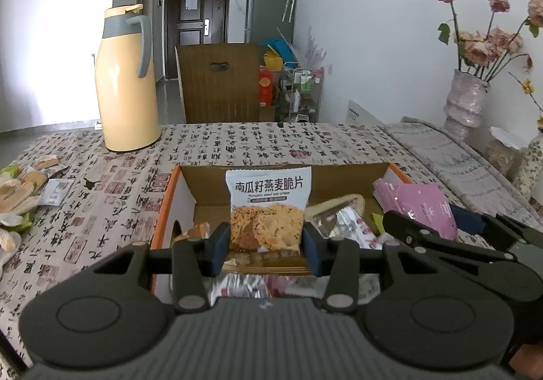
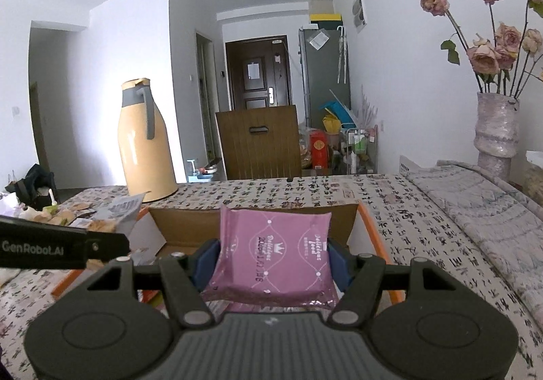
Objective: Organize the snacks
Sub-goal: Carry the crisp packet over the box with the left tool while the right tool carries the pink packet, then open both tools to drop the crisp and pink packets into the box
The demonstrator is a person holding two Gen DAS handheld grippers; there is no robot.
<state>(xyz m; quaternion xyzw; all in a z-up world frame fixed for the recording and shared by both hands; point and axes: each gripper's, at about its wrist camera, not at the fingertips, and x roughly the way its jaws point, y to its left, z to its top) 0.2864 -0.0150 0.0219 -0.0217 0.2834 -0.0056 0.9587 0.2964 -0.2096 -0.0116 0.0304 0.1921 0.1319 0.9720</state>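
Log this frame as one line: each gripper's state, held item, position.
left gripper: shut on oat crisp packet, above cardboard box | right gripper: shut on pink snack packet, above box | loose snacks on table, left

Glossy plastic pink packet (image 2: 271, 254), matt cardboard box (image 1: 203, 186), printed cloth tablecloth (image 1: 112, 193).

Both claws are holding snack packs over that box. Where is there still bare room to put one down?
Inside the cardboard box, the far-left floor behind the oat crisp packet looks bare; its right half is crowded with wrappers. The printed tablecloth is free between the yellow thermos and the box. The loose snack pile crowds the left edge.
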